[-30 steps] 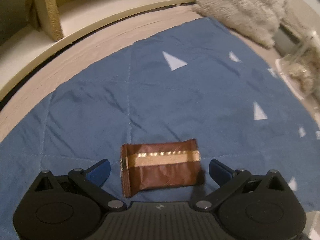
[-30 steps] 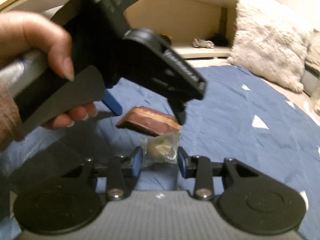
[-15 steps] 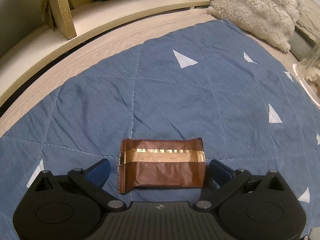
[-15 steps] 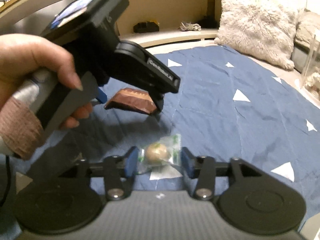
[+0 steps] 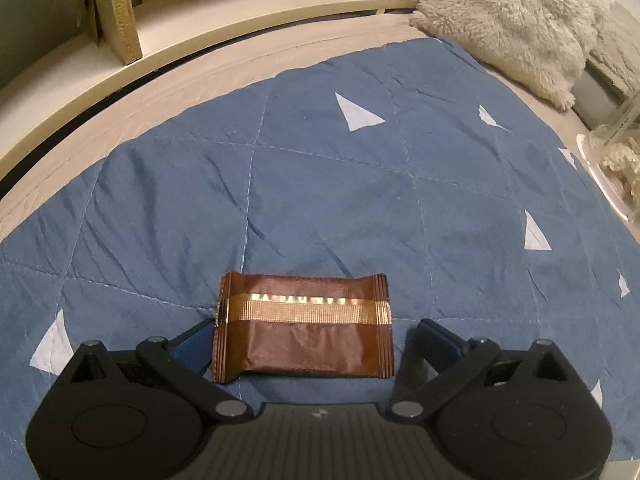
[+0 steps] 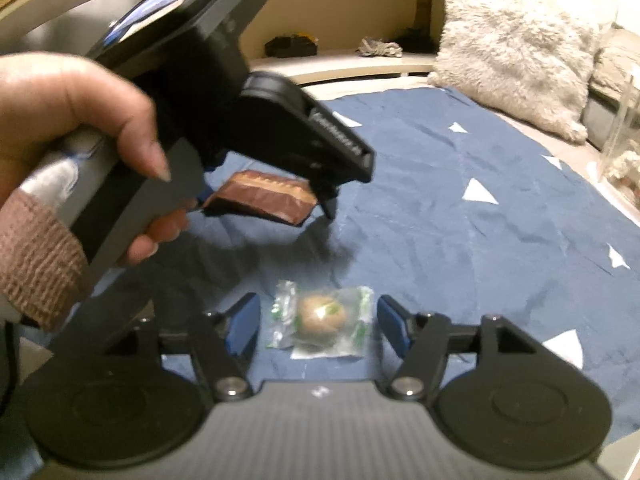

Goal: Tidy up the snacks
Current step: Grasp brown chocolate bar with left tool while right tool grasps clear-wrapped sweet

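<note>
Surface: blue quilt [image 5: 320, 184] with white triangles spread over a bed; beige sheet strip [image 5: 132, 100] shows along the far edge.
Far edge: low cream shelf [image 5: 240, 12] runs behind the bed, with small dark items and a bundle on it, too small to tell.
Right edge: fluffy pillow [image 5: 516, 20] at the far right corner; clear container [image 6: 624, 136] just past the quilt's right side.
Open room: wide bare quilt ahead of both tools, towards the pillow.
Left hand-held gripper [image 5: 316, 332]: held by a hand [image 6: 76, 120] with a knit sleeve cuff [image 6: 36, 264]; brown snack bar [image 5: 304, 324] sits between its fingers, the right pad apart from the wrapper, the left pad hidden behind it, so a pinch cannot be told.
Snack bar look: brown crinkled wrapper, gold band across the middle, crimped ends; in the right wrist view it sits tilted above the quilt.
Right hand-held gripper [image 6: 316, 322]: jaws opening, both blue pads clear of the candy.
Candy [image 6: 320, 316]: round tan ball in a clear wrapper with green print, lying on the quilt between the right pads, touching neither.
</note>
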